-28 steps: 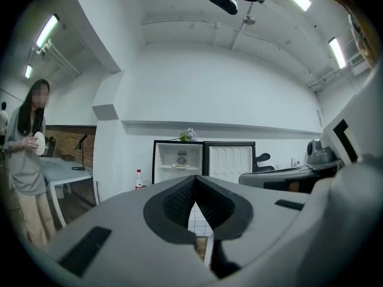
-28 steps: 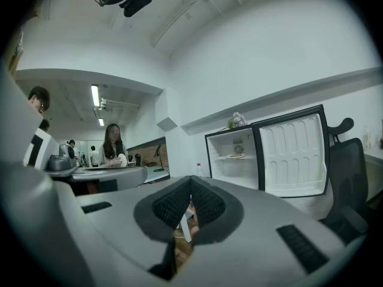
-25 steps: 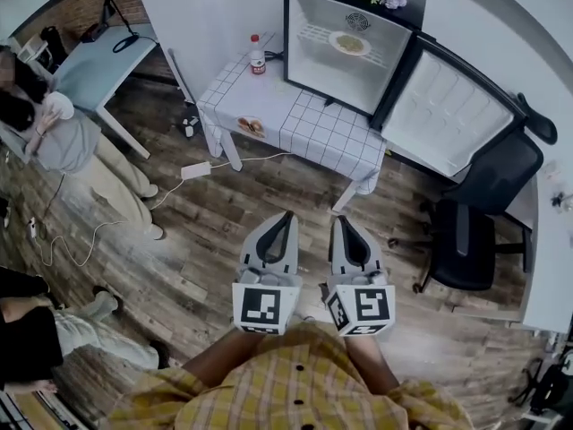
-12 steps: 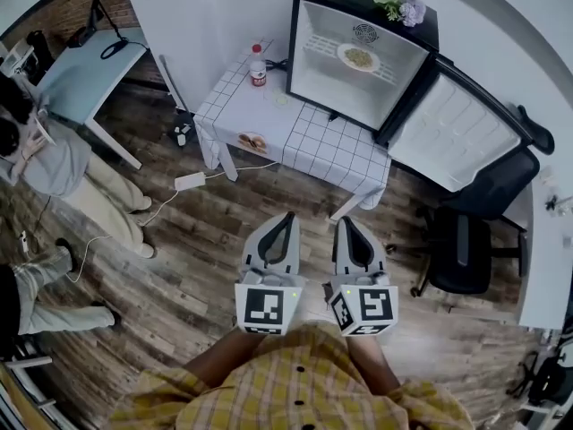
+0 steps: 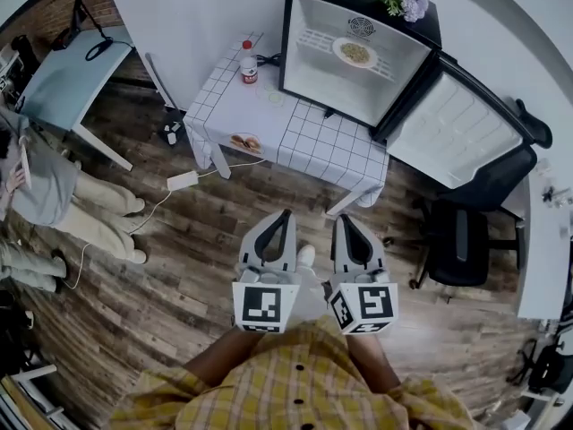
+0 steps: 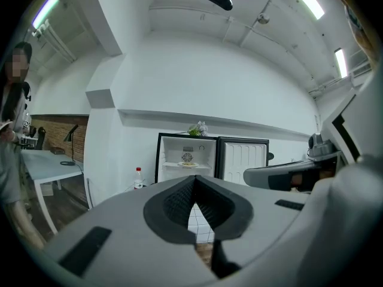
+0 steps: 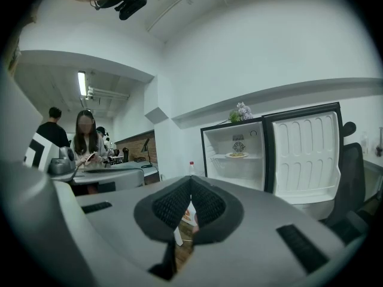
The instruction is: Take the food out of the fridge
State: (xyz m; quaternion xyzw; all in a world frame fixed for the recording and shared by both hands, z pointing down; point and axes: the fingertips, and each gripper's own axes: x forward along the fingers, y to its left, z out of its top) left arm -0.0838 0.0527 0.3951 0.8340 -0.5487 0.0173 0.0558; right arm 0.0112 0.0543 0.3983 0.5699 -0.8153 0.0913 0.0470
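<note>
A small black fridge with a white inside (image 5: 304, 25) stands far ahead of the fingers (image 6: 173, 199), with its door wide open. A desk with a white checked cloth (image 5: 313, 141) sits between the fridge and the fingers. The left gripper (image 5: 286, 214) and right gripper (image 5: 340, 220) are side by side, each squeezed tight with nothing inside. A round white plate of food (image 5: 355, 52) rests on the fridge shelf, well away from both. A small bottle with a red cap (image 5: 248, 61) stands on the desk, ahead and left.
</note>
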